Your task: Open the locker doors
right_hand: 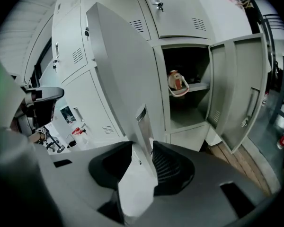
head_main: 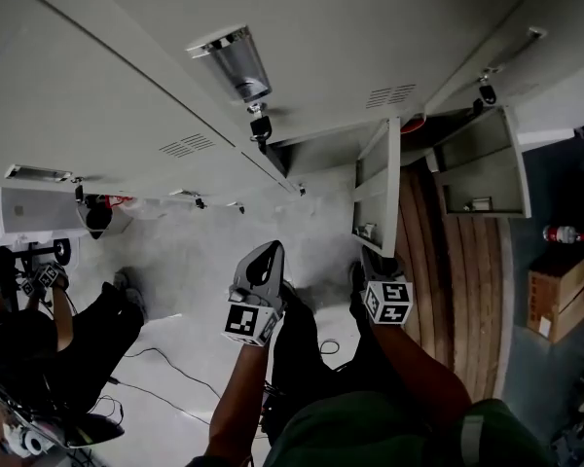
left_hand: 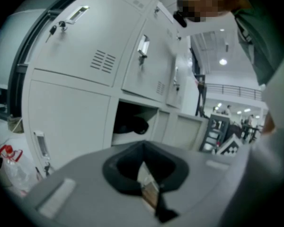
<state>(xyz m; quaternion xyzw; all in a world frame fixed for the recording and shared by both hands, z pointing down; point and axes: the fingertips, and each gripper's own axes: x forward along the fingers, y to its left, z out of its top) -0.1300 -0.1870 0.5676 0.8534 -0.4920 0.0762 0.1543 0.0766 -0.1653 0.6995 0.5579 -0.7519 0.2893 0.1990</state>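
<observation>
Closest in are two grippers, held out side by side toward the lockers [head_main: 107, 76]. The left gripper [left_hand: 143, 151] is clenched, its jaws together with nothing in them, and it is clear of the locker fronts. The right gripper [right_hand: 143, 148] is clamped on the free edge of the nearer open door [right_hand: 128, 74]. The sheet metal fills the gap between its pads, just below a metal latch fitting [right_hand: 141, 115].

That door stands upright with its long axis vertical. It is swung out from the bank, so its free edge points back at the person and its broad face is turned to the left of the right gripper view.

Just past it, to the right, one compartment [right_hand: 184, 112] lies open with a single white-and-red item [right_hand: 177, 82] on its shelf. A second open door [right_hand: 239, 89] hangs beside that compartment. It is also upright, folded wide to the right, and shows its inner face. That makes two doors open. The other doors in view are shut, and several have louvred vents.

The left gripper view shows a dark object [left_hand: 132, 125] inside an open lower compartment.

Further off, a seated person [head_main: 78, 339] is on the grey floor to the left. To the right, beyond a wooden strip [head_main: 457, 290], are one bottle [head_main: 563, 233] and one cardboard box [head_main: 560, 295].
</observation>
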